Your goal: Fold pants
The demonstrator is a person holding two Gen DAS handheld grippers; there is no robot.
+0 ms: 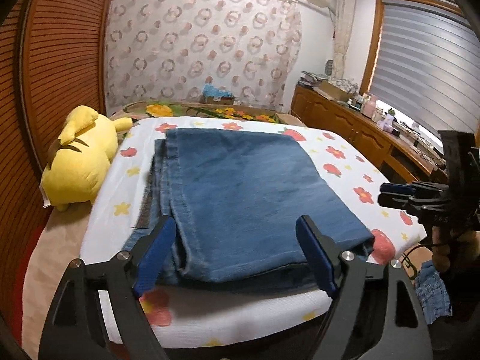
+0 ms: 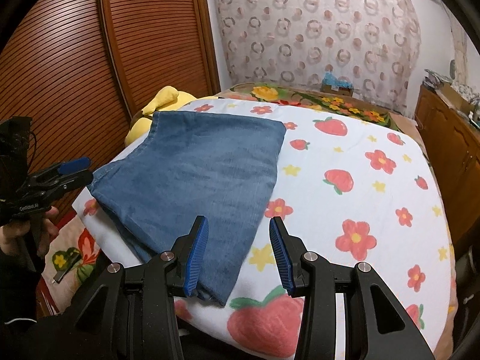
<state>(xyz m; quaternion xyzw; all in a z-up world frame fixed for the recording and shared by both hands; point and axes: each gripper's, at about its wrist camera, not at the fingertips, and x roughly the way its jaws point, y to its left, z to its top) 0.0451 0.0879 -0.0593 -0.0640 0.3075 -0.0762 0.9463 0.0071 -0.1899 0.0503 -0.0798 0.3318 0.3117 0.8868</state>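
At the centre of the left wrist view: folded blue denim pants point(image 1: 240, 198), a flat stack on the white bedsheet printed with red flowers and strawberries point(image 1: 345, 162). Lower frame: left gripper point(image 1: 237, 258), black with blue ribbed pads, jaws spread wide to either side of the stack's near edge, gripping nothing. Left edge: yellow plush toy point(image 1: 81, 162) lying beside the sheet. Right edge: right gripper point(image 1: 387, 193), seen side-on above the sheet.

In the right wrist view, centre-left: the same pants point(image 2: 195, 180), lying flat, near corner at lower centre. Bottom: right gripper point(image 2: 238, 252), jaws partly open and empty, its left pad over the denim's near corner, its right pad over bare sheet point(image 2: 375, 210). Left edge: left gripper point(image 2: 78, 169) in a hand point(image 2: 45, 231). Upper left: plush toy point(image 2: 159, 105), partly hidden behind the pants.
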